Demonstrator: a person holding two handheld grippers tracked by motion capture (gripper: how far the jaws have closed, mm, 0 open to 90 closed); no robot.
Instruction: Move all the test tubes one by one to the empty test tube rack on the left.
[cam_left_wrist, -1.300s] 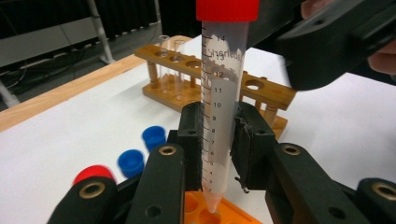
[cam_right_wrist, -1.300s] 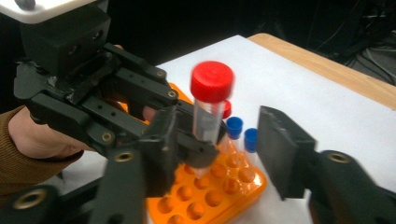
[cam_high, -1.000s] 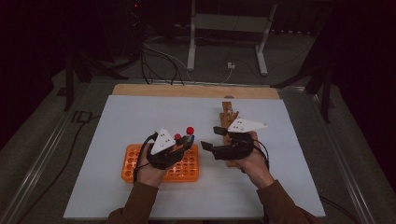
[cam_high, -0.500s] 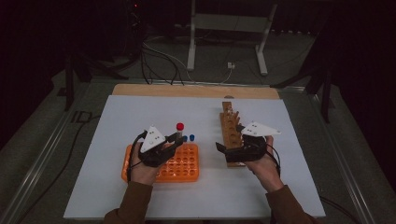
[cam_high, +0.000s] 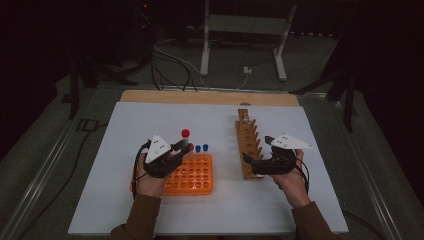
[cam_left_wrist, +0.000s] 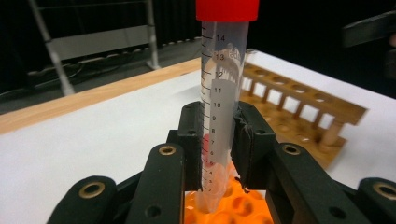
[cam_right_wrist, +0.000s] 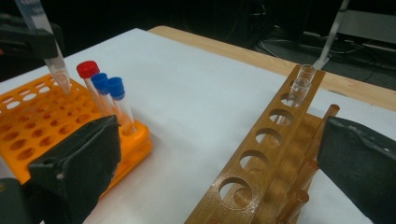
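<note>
A white table carries everything, its wooden far edge showing as a bare strip. Two racks stand on the half nearer the person.

Toward the right edge, a long wooden rack runs from near to far, with a row of round holes along its top. In the right gripper view, a clear uncapped glass tube stands in a hole at its far end; the nearer holes look empty.

Toward the left, nearer the front edge, lies an orange plastic rack with a grid of small wells. Three capped tubes stand together at its far right corner: one red-capped, two blue-capped.

The person's forearms come in over the front edge. The left tool is clamped around the lower part of a clear graduated tube with a red cap, held upright with its pointed tip just above the orange rack's wells. Holding it vertical, low on the body, seems meant to let the tip drop straight into a well, probably beside the other capped tubes.

The right tool has its jaws spread wide and holds nothing. It hovers at the near end of the wooden rack, apparently waiting.
</note>
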